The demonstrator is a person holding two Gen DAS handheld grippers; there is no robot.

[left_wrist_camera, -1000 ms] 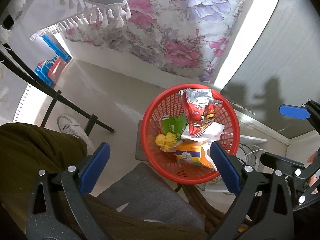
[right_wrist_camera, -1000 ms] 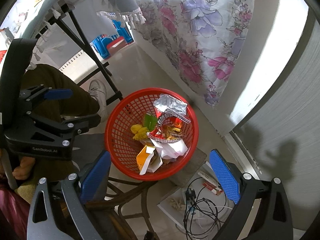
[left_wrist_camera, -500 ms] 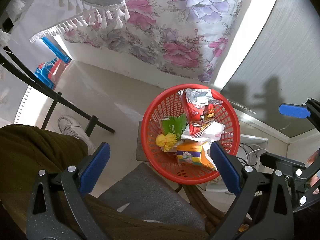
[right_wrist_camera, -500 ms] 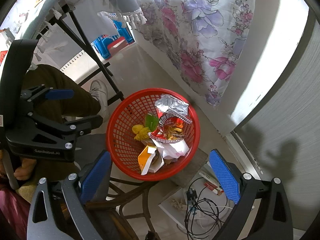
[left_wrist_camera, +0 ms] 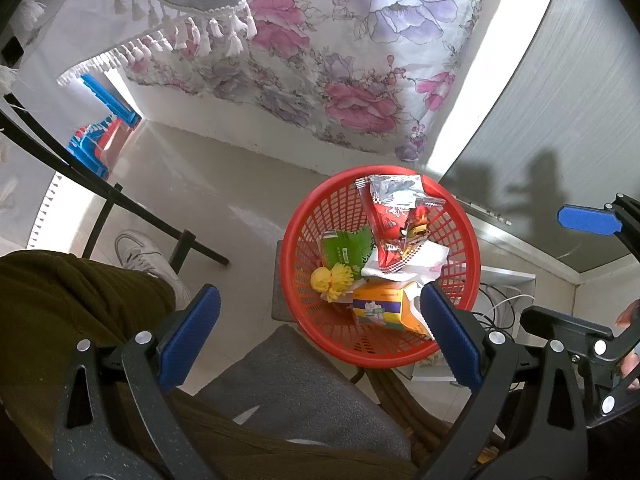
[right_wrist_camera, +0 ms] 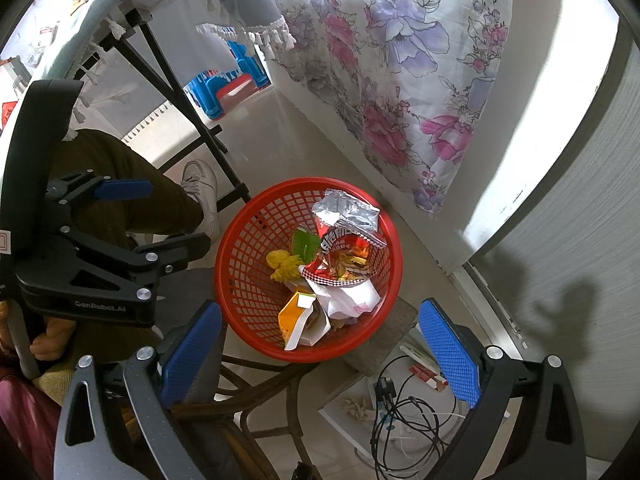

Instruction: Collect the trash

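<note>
Almost nothing shifts vs. the earlier frames: both views drift a touch, basket contents lie the same.

Left tool [left_wrist_camera: 318, 334] — jaws spread wide, nothing between pads. Right tool [right_wrist_camera: 320, 354] — same, wide open, empty. Both hang above the red basket [left_wrist_camera: 304, 208], well apart from it.

Progress, judged from the pics: looks near done or done. Trash sits inside the basket:
- red snack bag [left_wrist_camera: 394, 216] w/ silver lining, propped against the far wall
- green wrapper [left_wrist_camera: 342, 246]
- yellow crumpled bit [left_wrist_camera: 332, 278]
- white paper [left_wrist_camera: 416, 262] in the middle
- orange carton [left_wrist_camera: 386, 308] at the near side

No loose trash seen on the floor around the basket in either view. What's on the desk top — can't tell, not in view. If more remains it's out of frame.

Surface/room: basket rests on a small grey-topped stool [right_wrist_camera: 386, 332], wicker-type legs. Pale glossy tile floor [left_wrist_camera: 224, 196]. Floral sheet [left_wrist_camera: 360, 48] hangs down behind. Tasselled cloth [right_wrist_camera: 240, 4] over a black-framed desk [right_wrist_camera: 188, 100], left. Blue plastic stool [right_wrist_camera: 236, 80] beyond. Tangle of cables [right_wrist_camera: 404, 420] on a low white shelf by the stool. Grey wall panel [left_wrist_camera: 560, 112] right, sunlit strip beside it. Person's olive trouser leg [left_wrist_camera: 60, 312], white sneaker [left_wrist_camera: 140, 250].
</note>
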